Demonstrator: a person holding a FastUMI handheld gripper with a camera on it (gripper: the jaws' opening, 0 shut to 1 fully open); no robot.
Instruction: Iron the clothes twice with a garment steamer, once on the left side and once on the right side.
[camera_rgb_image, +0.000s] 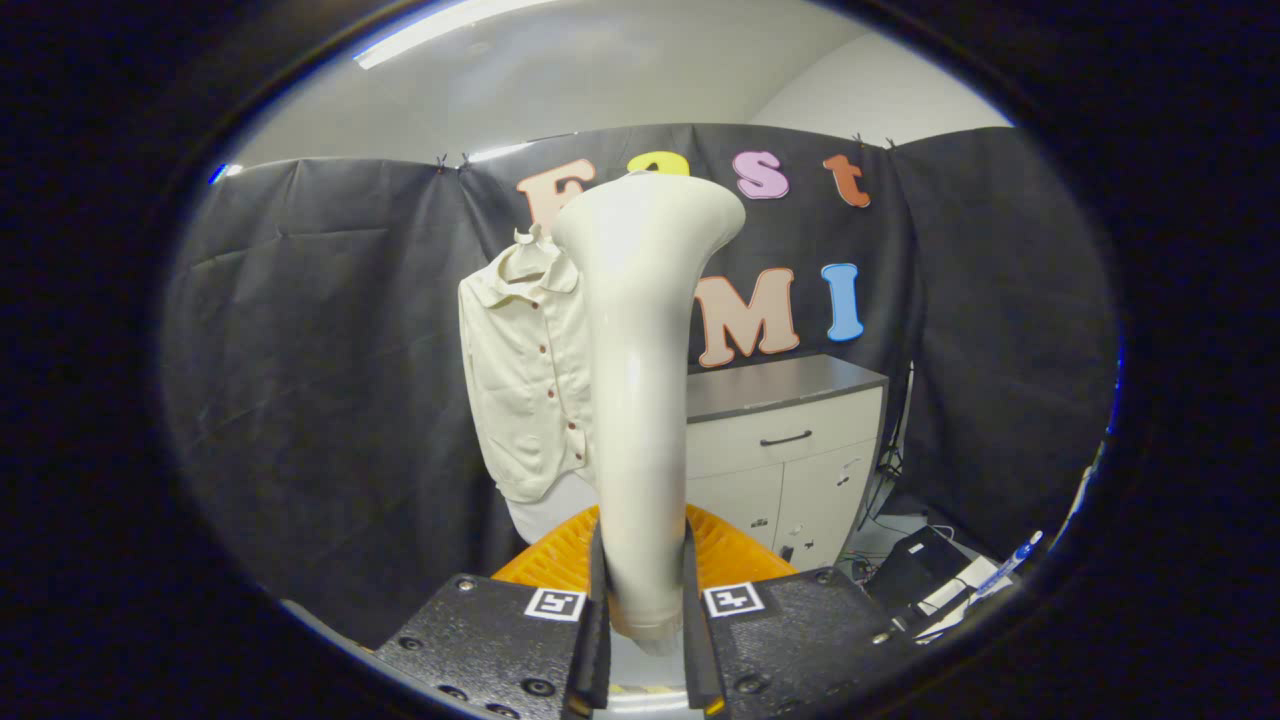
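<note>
Steamer (640, 400) gripped upright in my tongs (645, 610), both fingers pressing its handle.

Its flared head rises well above the fingers & covers the right half of the shirt (525, 380), which hangs beyond the tongs vs. the black cloth wall (320, 380); I can't see the hanger or right sleeve. Orange basket (740, 555) sits just ahead of the fingers, mostly hidden behind steamer. Cabinet (790, 440) stands further back on the right. Black box w/ a pen (1010, 565) lies low right, hard to make out.
</note>
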